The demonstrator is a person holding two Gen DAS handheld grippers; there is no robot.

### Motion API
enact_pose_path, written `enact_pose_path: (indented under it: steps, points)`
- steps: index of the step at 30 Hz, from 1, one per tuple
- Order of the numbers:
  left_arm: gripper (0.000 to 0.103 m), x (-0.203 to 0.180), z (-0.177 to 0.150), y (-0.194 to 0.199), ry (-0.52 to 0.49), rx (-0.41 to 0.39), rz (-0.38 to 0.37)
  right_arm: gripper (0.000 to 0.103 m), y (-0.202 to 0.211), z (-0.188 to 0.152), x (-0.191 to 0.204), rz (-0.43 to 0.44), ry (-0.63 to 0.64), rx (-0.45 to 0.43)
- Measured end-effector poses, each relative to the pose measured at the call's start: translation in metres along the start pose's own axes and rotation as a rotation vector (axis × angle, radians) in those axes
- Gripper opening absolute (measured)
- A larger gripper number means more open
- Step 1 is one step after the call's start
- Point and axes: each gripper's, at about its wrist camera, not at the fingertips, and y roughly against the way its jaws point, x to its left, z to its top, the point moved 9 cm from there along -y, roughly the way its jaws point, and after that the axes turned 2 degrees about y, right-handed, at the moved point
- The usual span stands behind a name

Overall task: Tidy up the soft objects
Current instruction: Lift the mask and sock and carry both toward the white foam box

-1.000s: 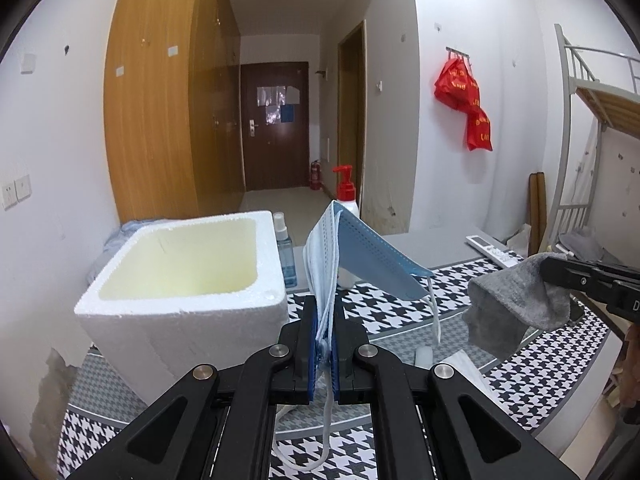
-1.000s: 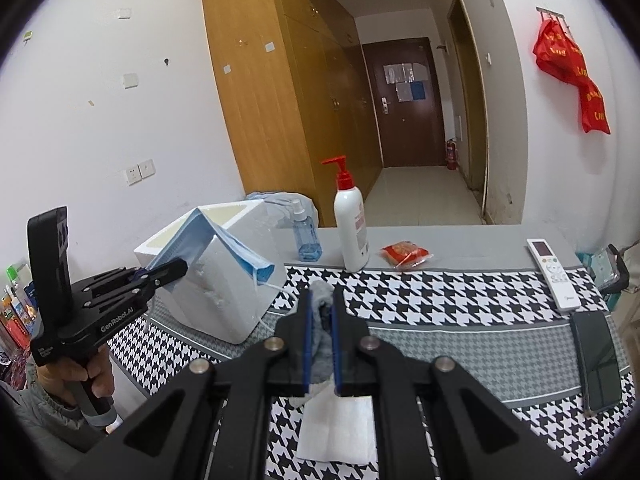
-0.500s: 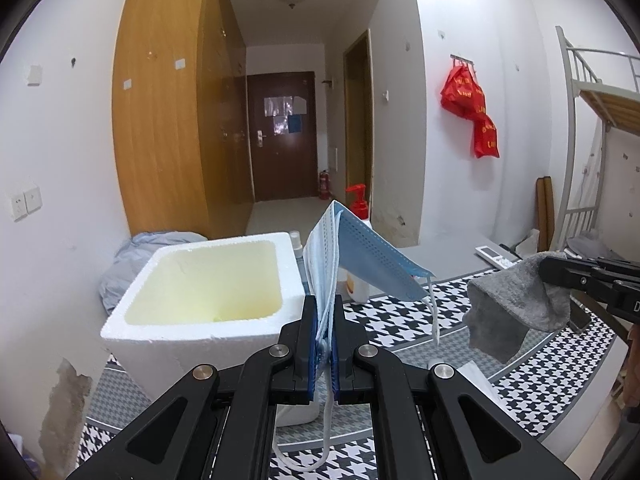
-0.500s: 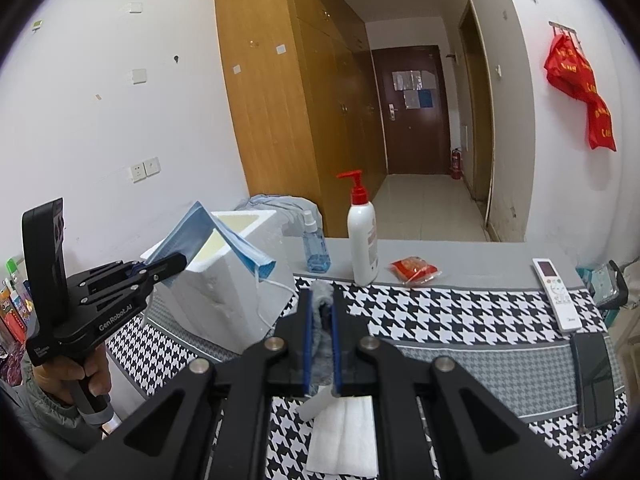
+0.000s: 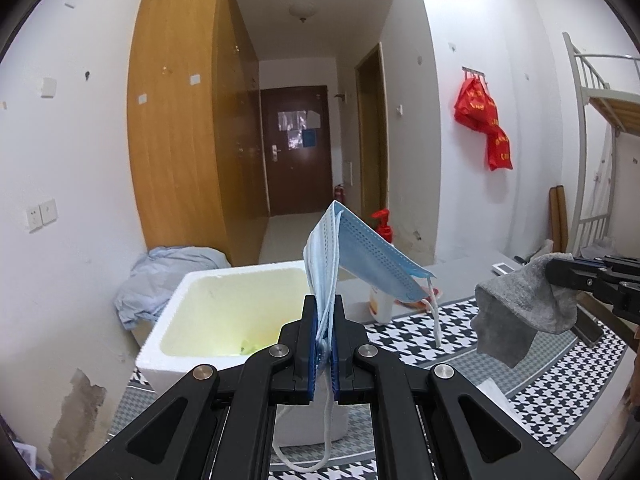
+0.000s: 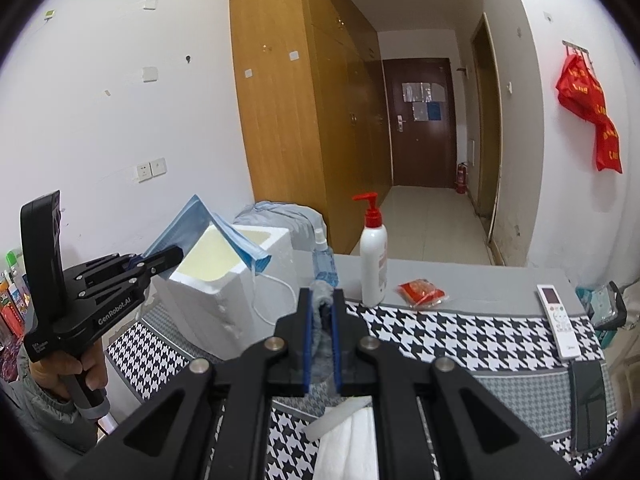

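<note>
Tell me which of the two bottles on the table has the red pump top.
The taller white bottle. The smaller one beside it is clear blue with a white spray top.

The foam box point(image 5: 224, 312) is open on top — beside it the pump bottle point(image 6: 373, 252) and spray bottle point(image 6: 323, 264) block the way.

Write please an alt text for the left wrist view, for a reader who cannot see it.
The left tool is shut on a blue face mask, lifted above an open white foam box. At the right, the right tool holds a grey sock over a houndstooth tablecloth.
</note>
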Motion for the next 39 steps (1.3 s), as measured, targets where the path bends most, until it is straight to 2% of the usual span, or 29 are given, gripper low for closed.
enact_pose_path:
  steps: [22, 39]
  points:
    - [0.005, 0.062, 0.016, 0.021, 0.067, -0.039, 0.145, 0.011, -0.026, 0.031, 0.064, 0.150, 0.090, -0.011]
    - [0.005, 0.089, 0.017, -0.014, 0.105, 0.015, 0.136, 0.011, -0.039, 0.045, 0.080, 0.150, 0.115, -0.023]
